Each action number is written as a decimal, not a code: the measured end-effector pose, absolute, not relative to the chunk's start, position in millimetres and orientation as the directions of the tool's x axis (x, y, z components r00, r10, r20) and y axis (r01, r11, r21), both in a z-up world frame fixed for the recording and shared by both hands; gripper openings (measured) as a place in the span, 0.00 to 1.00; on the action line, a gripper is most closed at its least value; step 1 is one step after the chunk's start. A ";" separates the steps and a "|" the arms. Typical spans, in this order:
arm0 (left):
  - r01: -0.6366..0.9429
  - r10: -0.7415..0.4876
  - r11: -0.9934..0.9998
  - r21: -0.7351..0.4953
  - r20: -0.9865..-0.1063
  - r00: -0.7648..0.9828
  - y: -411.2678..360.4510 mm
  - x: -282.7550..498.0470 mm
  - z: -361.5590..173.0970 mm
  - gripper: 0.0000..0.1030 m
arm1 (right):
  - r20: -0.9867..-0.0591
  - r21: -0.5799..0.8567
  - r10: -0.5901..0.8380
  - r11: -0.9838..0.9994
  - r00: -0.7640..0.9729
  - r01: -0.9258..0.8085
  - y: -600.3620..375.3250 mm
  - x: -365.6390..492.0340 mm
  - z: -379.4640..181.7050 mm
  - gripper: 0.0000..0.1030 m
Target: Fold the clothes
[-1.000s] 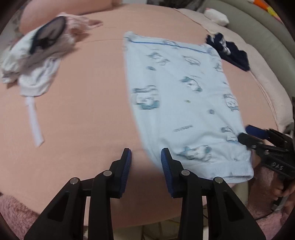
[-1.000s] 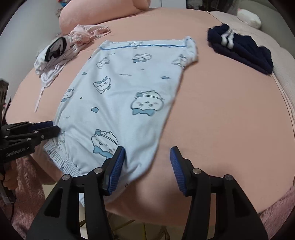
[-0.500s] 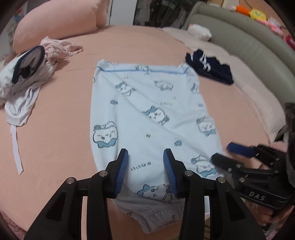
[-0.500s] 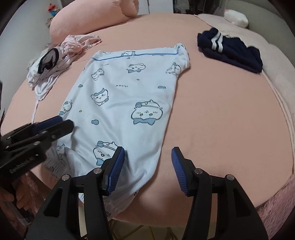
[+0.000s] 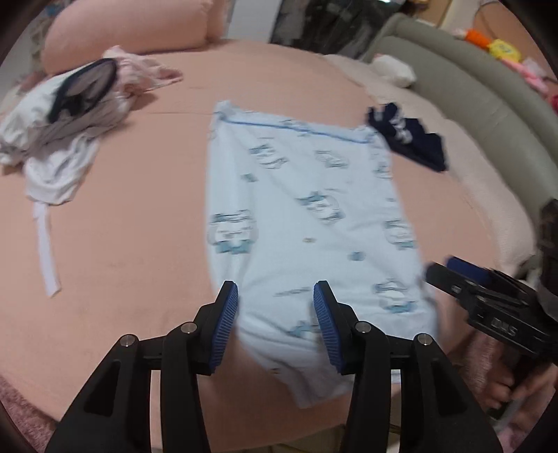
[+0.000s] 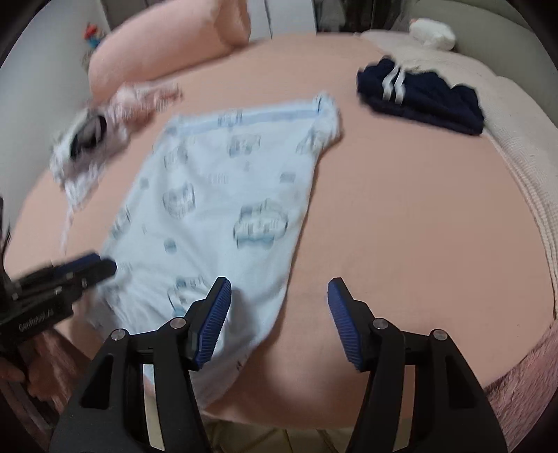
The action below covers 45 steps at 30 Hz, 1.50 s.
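A light blue garment (image 5: 307, 223) printed with cartoon animals lies flat on the pink bed (image 5: 139, 216), its near hem hanging over the front edge. My left gripper (image 5: 275, 324) stands open just above that hem, nothing between its fingers. My right gripper (image 6: 279, 313) is open too, over the garment's (image 6: 216, 209) near right corner, its left pad (image 6: 216, 313) above the cloth and its right pad over bare sheet. Each gripper shows in the other's view, the right gripper (image 5: 488, 299) at the right and the left gripper (image 6: 59, 289) at the left.
A heap of white and pink clothes (image 5: 66, 115) with a dark piece lies at the back left. Folded navy shorts (image 6: 422, 101) with white stripes sit at the back right. A pink pillow (image 5: 129, 31) is at the head, a grey-green padded rim (image 5: 470, 104) along the right.
Both views are now blurred by motion. The left gripper has shifted slightly left along the hem and the right gripper has moved closer in. Both stay open; the garment has not moved.
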<state>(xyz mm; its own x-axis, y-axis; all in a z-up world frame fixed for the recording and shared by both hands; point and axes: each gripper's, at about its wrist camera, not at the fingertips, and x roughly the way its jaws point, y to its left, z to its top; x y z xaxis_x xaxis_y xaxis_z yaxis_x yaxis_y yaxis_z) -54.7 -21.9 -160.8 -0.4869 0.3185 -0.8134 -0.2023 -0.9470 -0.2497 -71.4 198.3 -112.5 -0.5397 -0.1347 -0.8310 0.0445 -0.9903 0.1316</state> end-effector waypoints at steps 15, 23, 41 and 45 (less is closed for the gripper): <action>-0.225 0.269 -0.958 -0.176 -0.817 -0.510 -4.0 -77.8 -152.3 0.50 | -0.889 -0.031 -0.042 -0.988 -0.456 0.152 158.0 -75.4 -139.2 0.61; -0.277 0.173 -0.960 -0.046 -0.876 -0.451 18.9 -116.6 -177.2 0.55 | -0.891 -0.027 -0.048 -0.987 -0.451 0.157 160.3 -75.6 -139.3 0.63; -0.147 0.215 -0.976 -0.160 -0.799 -0.562 -18.3 -105.6 -165.2 0.58 | -0.870 -0.051 -0.041 -0.984 -0.491 0.173 155.5 -107.0 -111.5 0.64; -0.076 0.207 -0.977 -0.198 -0.805 -0.556 -37.5 -118.5 -170.3 0.58 | -0.872 -0.031 -0.068 -0.980 -0.484 0.195 152.8 -132.7 -119.4 0.64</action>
<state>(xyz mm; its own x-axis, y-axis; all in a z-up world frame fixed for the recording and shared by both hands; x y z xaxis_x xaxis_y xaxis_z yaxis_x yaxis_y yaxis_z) -118.5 -37.5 -170.3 -0.5559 0.2066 -0.8052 -0.0761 -0.9772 -0.1983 -132.7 152.8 -119.4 -0.4839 -0.0684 -0.8724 0.1948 -0.9804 -0.0312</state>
